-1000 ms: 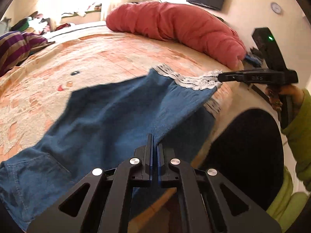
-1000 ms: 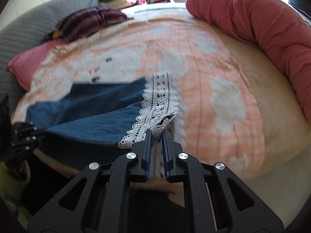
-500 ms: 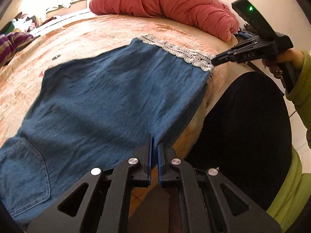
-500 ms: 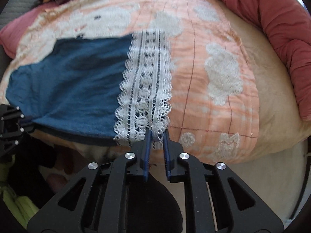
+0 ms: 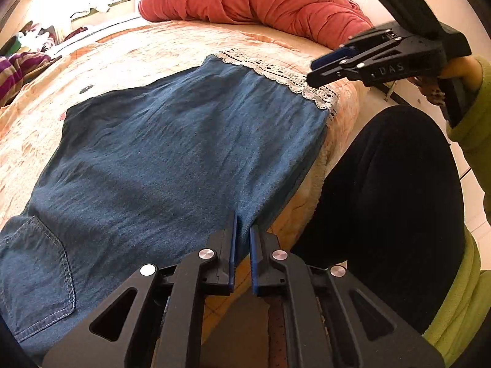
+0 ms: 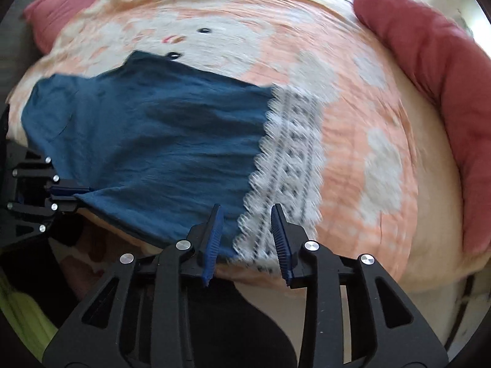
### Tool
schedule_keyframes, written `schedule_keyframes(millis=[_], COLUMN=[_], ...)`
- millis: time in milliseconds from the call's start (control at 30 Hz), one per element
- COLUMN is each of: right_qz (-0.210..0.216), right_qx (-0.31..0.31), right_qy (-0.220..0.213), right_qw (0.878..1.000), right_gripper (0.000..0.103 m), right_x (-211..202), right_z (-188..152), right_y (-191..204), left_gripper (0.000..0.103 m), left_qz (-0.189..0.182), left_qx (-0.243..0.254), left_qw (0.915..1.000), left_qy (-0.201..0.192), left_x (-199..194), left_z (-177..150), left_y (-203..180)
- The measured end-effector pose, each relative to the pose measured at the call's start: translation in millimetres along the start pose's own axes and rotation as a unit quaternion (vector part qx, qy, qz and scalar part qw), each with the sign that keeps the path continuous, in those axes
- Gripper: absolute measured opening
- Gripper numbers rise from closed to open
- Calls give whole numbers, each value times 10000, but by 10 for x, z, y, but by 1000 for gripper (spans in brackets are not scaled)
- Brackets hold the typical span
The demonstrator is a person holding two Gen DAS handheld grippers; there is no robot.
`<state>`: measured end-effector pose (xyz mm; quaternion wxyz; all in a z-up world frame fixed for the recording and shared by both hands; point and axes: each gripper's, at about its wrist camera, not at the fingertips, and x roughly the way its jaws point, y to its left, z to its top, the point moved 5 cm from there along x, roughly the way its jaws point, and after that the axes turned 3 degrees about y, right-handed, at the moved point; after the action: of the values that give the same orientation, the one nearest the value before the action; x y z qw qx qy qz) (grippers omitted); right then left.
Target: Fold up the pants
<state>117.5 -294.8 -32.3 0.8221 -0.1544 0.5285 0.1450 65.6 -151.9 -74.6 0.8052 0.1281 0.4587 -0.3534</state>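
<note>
Left tool pinches the pants edge at 6 o'clock; only the right view shows the right tool opening, lace hem released.

Bed with peach patterned cover, blue lace-hemmed pants spread flat, red duvet roll along far edge

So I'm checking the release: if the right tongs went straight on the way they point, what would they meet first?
Probably the white lace hem of the pants; the right tongs are opening just above it, though depth is unclear.
</note>
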Motion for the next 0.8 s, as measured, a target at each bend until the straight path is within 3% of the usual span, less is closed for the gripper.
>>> schedule_keyframes(millis=[33,67,233,300,367,467,500,600,800], right_qz=[-2,-45,-237,-278,-267,-280,-227,40,325], right_qx=[-343,-593,-1988,-2263,-2482,-2753,-2808,-2863,-2812], right_qy=[-134,-183,-14,173,412,760,857,1174,1332], right_qw=[9993,9981,9797,9735,9675,9579,9557,9509,9498], right_gripper=[41,43,43,43,38,16,2,1,3], right_x=[-51,-92,-136,-61,56,258,314,418,421], right_z=[-4,-34,-225,-231,-204,-180,-183,-221,-270], right_y=[89,139,501,576,656,724,743,775,736], left_gripper=[6,7,8,8,8,8,8,8,8], left_qz=[-8,-14,-32,-42,-48,-77,-87,-149,-281], left_qx=[-5,-6,-115,-186,-216,-203,-185,-141,-167], left_qw=[10000,10000,9998,9995,9994,9995,9995,9996,9994], left_qy=[-14,-43,-161,-239,-277,-250,-235,-186,115], left_x=[-6,-14,-42,-80,-101,-94,-89,-84,34], left_z=[-5,-8,24,39,49,51,50,40,-7], left_y=[2,8,60,87,100,96,89,79,112])
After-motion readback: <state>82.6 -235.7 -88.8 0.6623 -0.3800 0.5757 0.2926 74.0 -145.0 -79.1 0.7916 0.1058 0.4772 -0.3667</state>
